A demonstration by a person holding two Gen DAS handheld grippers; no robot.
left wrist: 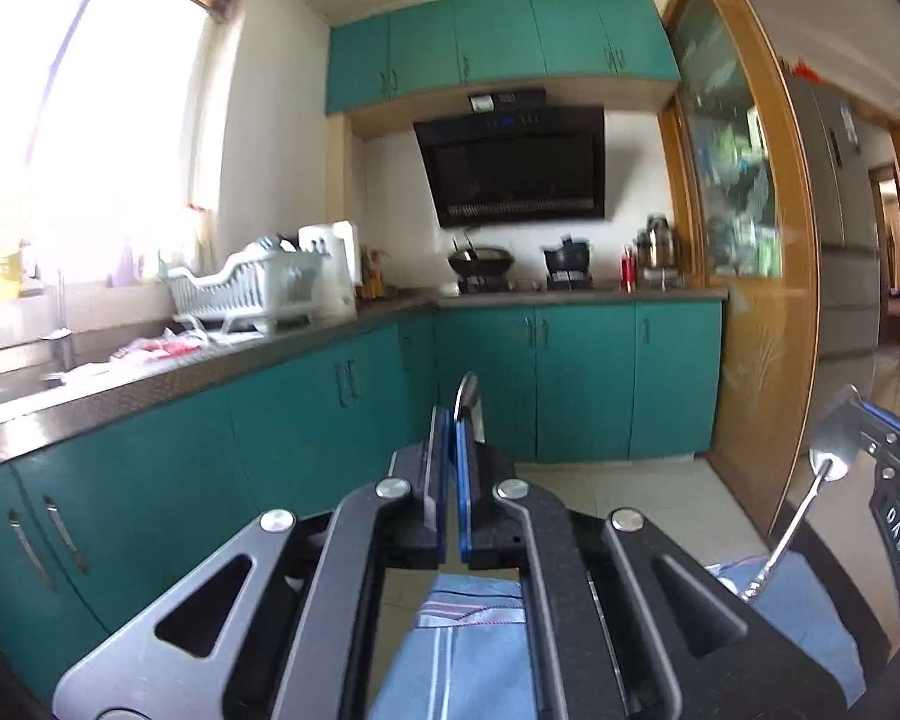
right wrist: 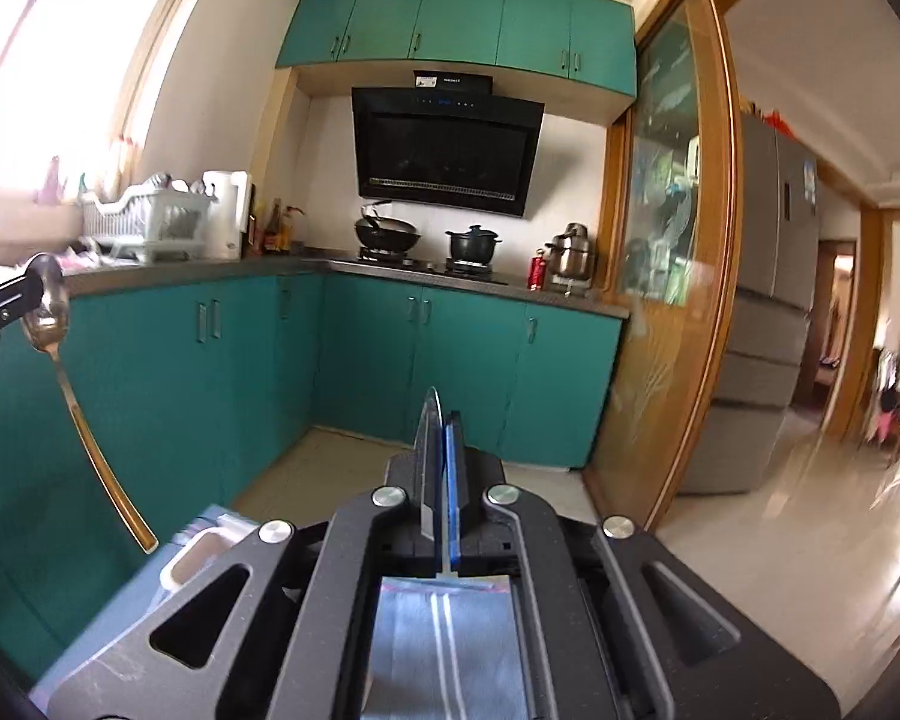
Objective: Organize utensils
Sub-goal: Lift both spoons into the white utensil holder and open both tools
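- Blue cloth point(left wrist: 468, 648) with a striped hem lies nearest the lens, under both grippers; the right wrist view shows a white handle point(right wrist: 195, 552) at its left edge.
- Left gripper point(left wrist: 455, 414) points level into a kitchen, jaws clamped on the bowl of a spoon point(left wrist: 465, 396) whose rim pokes up edge-on between the blue pads.
- Seen from the right wrist view, that spoon hangs bowl up at the far left, its gold-toned handle sweeping down toward the cloth.
- Right gripper point(right wrist: 441, 420) also points level, jaws shut on a second spoon point(right wrist: 431, 420), held by the bowl, edge-on.
- From the left wrist view, the second spoon shows at the right edge, bowl in the jaws and steel handle slanting down to the left.
- Both spoons are held in the air, well apart from the bench point(left wrist: 222, 354).
- On the bench along the window wall stand a white dish rack point(left wrist: 252, 288) and a sink point(left wrist: 6, 390).
- At the far end, a wok point(right wrist: 387, 234) and a black pot point(right wrist: 473, 243) sit on the stove beneath a black hood point(right wrist: 444, 153).
- Teal cabinets point(right wrist: 360, 354) run below and above; a wood-framed glass door point(right wrist: 672, 228) stands at right.
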